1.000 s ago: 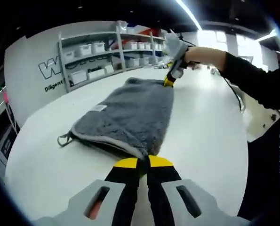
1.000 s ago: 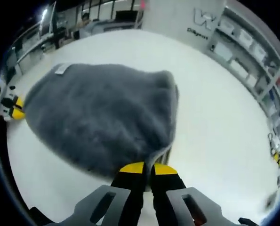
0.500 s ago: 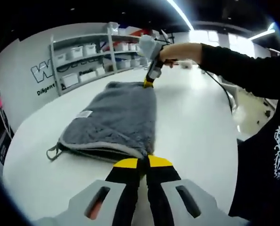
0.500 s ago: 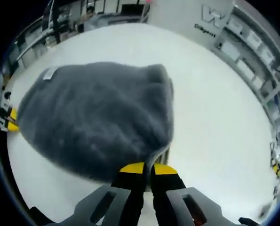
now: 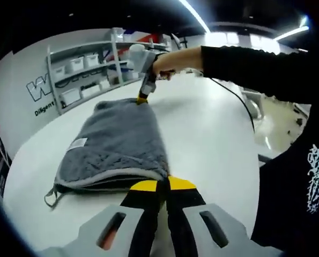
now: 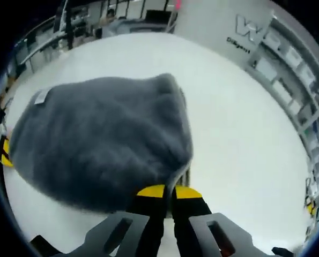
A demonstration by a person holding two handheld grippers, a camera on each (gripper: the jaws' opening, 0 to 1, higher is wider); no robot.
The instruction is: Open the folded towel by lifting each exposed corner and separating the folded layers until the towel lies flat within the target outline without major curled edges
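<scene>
A grey fluffy towel [image 5: 119, 142] lies folded on the white table [image 5: 213, 139], stretched between both grippers. My left gripper [image 5: 158, 185] is shut on the towel's near corner, where the pale hem runs. At the far corner the right gripper [image 5: 142, 99] pinches the towel, held by a hand in a black sleeve. In the right gripper view the towel [image 6: 100, 139] bulges up in front of my right gripper [image 6: 167, 190], which is shut on its corner. A white label [image 6: 41, 96] shows on the towel's far side, near the left gripper [image 6: 4, 155].
Shelving with white bins [image 5: 84, 67] stands along the wall behind the table. A cable [image 5: 231, 99] runs across the table's right side. The person's dark-clad body [image 5: 298, 176] is at the right edge. A hanging loop [image 5: 51, 196] sticks out at the towel's left corner.
Both hands have shifted while holding the towel. In the left gripper view the right gripper and the towel have swung leftward. Both grips stay shut on the corners.
</scene>
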